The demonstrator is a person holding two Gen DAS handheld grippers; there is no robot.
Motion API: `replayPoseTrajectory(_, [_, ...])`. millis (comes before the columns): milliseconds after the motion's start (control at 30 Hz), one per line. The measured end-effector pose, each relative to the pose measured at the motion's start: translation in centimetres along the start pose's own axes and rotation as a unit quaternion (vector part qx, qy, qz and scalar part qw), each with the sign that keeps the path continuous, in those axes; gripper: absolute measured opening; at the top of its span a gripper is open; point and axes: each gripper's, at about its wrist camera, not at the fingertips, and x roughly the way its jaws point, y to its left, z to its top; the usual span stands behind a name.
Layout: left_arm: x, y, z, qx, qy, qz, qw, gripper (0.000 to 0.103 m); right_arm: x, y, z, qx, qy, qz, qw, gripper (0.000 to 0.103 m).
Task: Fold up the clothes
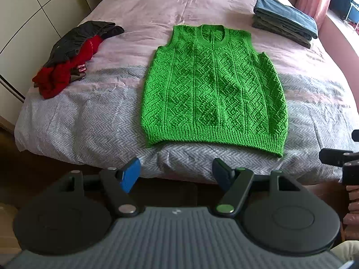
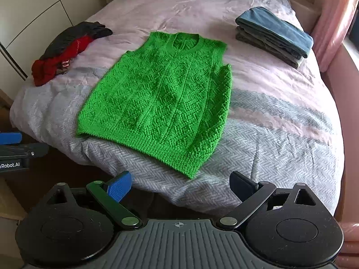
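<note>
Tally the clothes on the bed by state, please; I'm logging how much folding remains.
Spread flat, unfolded: 1, the green knitted sleeveless vest.
Crumpled heap: 1 heap, a red knit garment under a dark grey garment; the number of pieces within is unclear.
Folded stack: 1 stack of blue-grey folded clothes; layers too blurred to count.
Total: 3 groups on the pink and grey bedspread.

Only legible txt: "nRobot.AI", cut off at frame edge, on left claw [image 2: 11,138] body.
</note>
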Motion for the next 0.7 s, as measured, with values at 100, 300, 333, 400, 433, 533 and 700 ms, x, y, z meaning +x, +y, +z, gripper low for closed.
replayPoseTrajectory(100, [0.1, 0.2, 0.1, -0.002, 0.001, 0.002, 1.0, 0.068, 0.2, 0.1, 0.3, -0.001, 0.001, 0.003, 1.0, 0.096])
replayPoseTrajectory(300, [0.7, 0.9, 0.4, -0.007, 0.01, 0.004, 0.9999, 0.068, 1.3, 0.3, 1.1, 0.004, 0.011, 0.011, 1.0, 0.096])
replayPoseTrajectory(333, [0.9, 1.1, 0.5, -0.009, 0.013, 0.003, 0.9999, 0.068, 1.5, 0.4, 1.2, 0.005, 0.014, 0.012, 1.0, 0.096])
replayPoseTrajectory(400, [1.4, 1.6, 0.7, -0.011, 0.019, 0.001, 0.9998, 0.068, 2.3, 0.4, 1.5, 0.009, 0.022, 0.015, 1.0, 0.096])
replayPoseTrajectory(433, [1.7, 1.9, 0.8, -0.012, 0.022, 0.0, 0.9997, 0.068, 2.7, 0.4, 1.7, 0.013, 0.026, 0.015, 0.999, 0.096])
replayPoseTrajectory(533, [3.0, 2.8, 1.4, -0.011, 0.035, -0.005, 0.9993, 0.068, 4.2, 0.0, 2.0, 0.032, 0.044, 0.013, 0.998, 0.096])
replayPoseTrajectory(700, [6.1, 4.5, 2.9, 0.003, 0.065, -0.011, 0.9978, 0.068, 7.1, -2.3, 2.6, 0.089, 0.078, -0.02, 0.993, 0.096])
